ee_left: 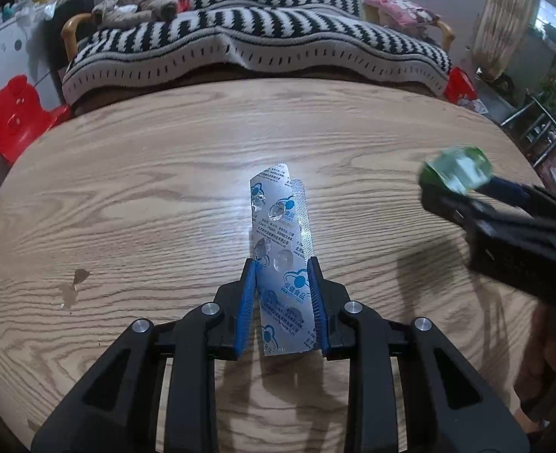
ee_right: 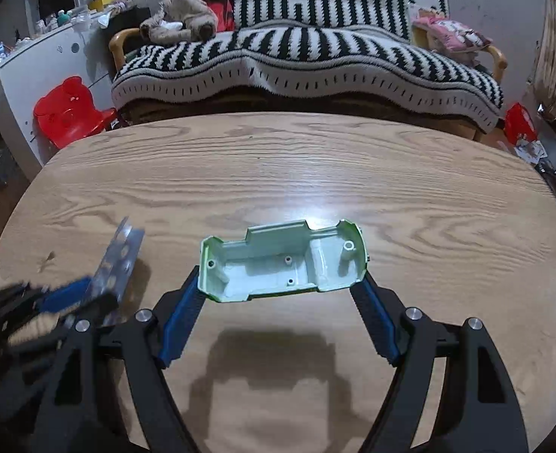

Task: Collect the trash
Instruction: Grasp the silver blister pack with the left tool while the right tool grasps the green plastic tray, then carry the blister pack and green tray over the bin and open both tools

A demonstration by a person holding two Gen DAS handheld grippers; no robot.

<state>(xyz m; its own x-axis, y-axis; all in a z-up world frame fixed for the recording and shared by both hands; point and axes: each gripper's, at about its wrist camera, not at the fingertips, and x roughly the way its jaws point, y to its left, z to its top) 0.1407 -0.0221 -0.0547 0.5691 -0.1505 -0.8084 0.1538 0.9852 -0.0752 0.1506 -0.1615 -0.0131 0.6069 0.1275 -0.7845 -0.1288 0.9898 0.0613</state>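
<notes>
The oval wood-grain table (ee_right: 278, 173) lay bare around both tools, its far edge running along a black-and-white striped sofa (ee_right: 308, 60). The left gripper (ee_left: 282, 264) angled downward, clamped on a silver foil blister strip (ee_left: 280, 234) standing up from the pads. The right gripper (ee_right: 280, 287), jaws wide, gripped a pale green hollow plastic toy-car shell (ee_right: 281, 264) above the tabletop.

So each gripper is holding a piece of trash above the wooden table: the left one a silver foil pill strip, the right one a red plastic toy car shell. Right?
Nearly. The plastic toy car shell in the right gripper is pale green, not red, as the right wrist view shows. The left gripper does hold the silver foil pill strip above the wooden table.
</notes>
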